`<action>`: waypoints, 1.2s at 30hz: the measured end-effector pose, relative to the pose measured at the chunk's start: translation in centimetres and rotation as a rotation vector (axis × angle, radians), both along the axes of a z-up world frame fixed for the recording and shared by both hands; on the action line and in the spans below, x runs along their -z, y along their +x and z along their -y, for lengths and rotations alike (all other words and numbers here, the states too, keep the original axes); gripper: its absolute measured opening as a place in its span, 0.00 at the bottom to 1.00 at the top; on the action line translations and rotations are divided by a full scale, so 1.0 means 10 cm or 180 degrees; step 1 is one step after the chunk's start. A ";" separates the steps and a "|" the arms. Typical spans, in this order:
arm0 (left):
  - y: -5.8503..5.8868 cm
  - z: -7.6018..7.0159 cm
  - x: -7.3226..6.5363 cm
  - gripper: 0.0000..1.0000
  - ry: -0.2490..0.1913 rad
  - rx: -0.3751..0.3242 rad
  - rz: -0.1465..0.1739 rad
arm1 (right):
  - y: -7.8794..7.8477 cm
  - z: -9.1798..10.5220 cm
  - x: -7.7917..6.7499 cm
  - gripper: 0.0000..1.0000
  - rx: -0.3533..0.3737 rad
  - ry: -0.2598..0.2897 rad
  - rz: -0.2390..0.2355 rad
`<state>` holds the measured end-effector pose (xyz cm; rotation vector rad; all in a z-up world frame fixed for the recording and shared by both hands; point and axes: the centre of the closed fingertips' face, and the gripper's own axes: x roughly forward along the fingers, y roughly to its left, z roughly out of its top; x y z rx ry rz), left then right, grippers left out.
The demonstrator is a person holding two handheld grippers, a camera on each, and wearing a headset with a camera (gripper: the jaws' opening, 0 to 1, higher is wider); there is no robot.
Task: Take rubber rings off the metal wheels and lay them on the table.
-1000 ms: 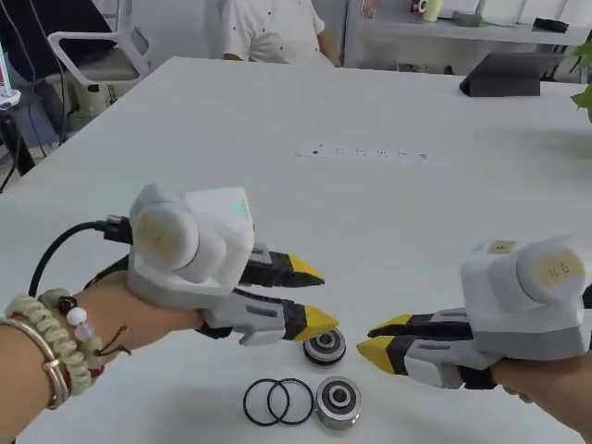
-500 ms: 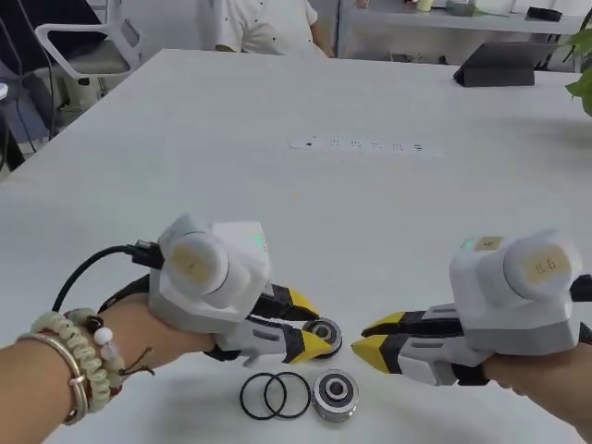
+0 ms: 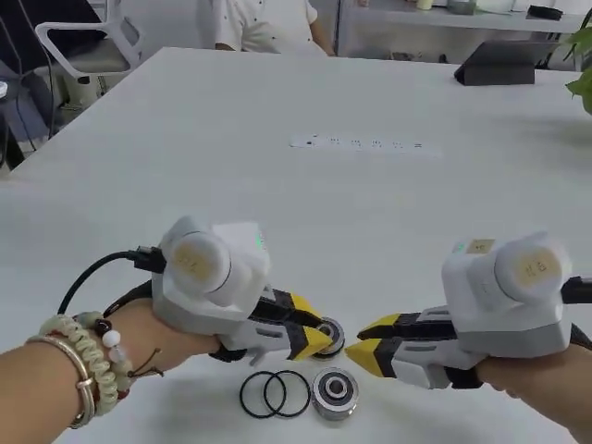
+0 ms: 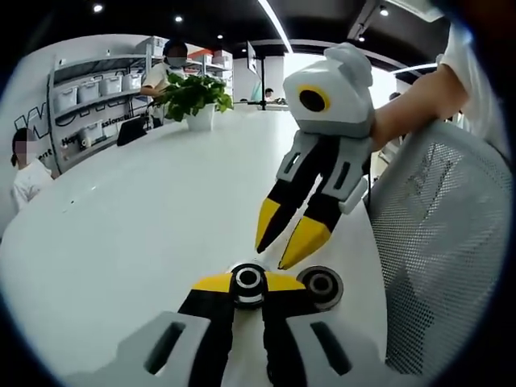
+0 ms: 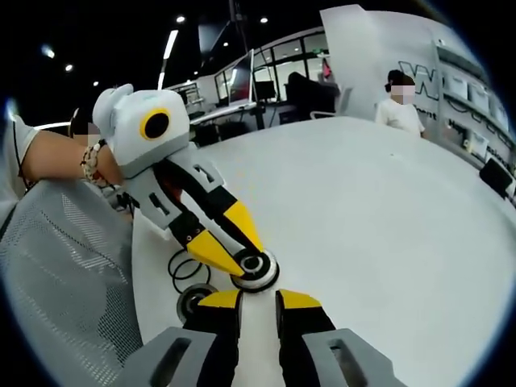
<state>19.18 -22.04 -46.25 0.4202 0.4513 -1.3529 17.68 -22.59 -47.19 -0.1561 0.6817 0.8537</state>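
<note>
Now my left gripper (image 4: 248, 282) clamps the small round silver metal wheel (image 5: 256, 268); my right gripper (image 3: 363, 339) hangs just beside, jaws slightly parted, empty.

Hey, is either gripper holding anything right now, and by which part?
The left gripper holds a metal wheel, its jaws pinching opposite sides of the rim. The right gripper holds nothing.

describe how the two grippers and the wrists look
Both the left gripper and right gripper have bulky white housings and black jaws with yellow tips. A black cable trails from the left one; beaded bracelets circle that wrist.
</note>
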 end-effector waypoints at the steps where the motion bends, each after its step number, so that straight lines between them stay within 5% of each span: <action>1: -0.01 0.01 0.00 0.07 0.0000 0.0005 0.0002 | 0.00 -0.01 0.00 0.16 -0.0011 -0.0007 0.0008; 5: -0.03 0.03 -0.01 0.07 0.0006 0.0029 0.0025 | -0.01 0.00 0.05 0.16 -0.0109 -0.0245 0.0117; 13: -0.04 0.03 -0.01 0.07 -0.0001 0.0021 0.0026 | 0.02 0.05 0.06 0.20 0.0031 -0.0137 0.0045; 16: -0.04 0.03 -0.01 0.07 -0.0004 0.0012 0.0026 | -0.02 0.00 0.06 0.15 -0.0059 -0.0069 0.0017; 19: -0.04 0.04 -0.01 0.07 -0.0007 0.0009 0.0034 | -0.02 0.00 0.04 0.13 -0.0168 -0.0170 0.0125; 30: -0.04 0.04 -0.02 0.07 -0.0019 -0.0007 0.0034 | -0.02 0.02 0.06 0.09 -0.0205 -0.0233 0.0113; 32: -0.05 0.04 -0.02 0.07 -0.0028 -0.0001 0.0029 | 0.03 0.09 0.09 0.00 -0.0230 -0.0433 0.0250; 36: -0.05 0.04 -0.02 0.07 -0.0031 0.0000 0.0031 | 0.00 0.05 0.08 0.00 -0.0257 -0.0382 0.0199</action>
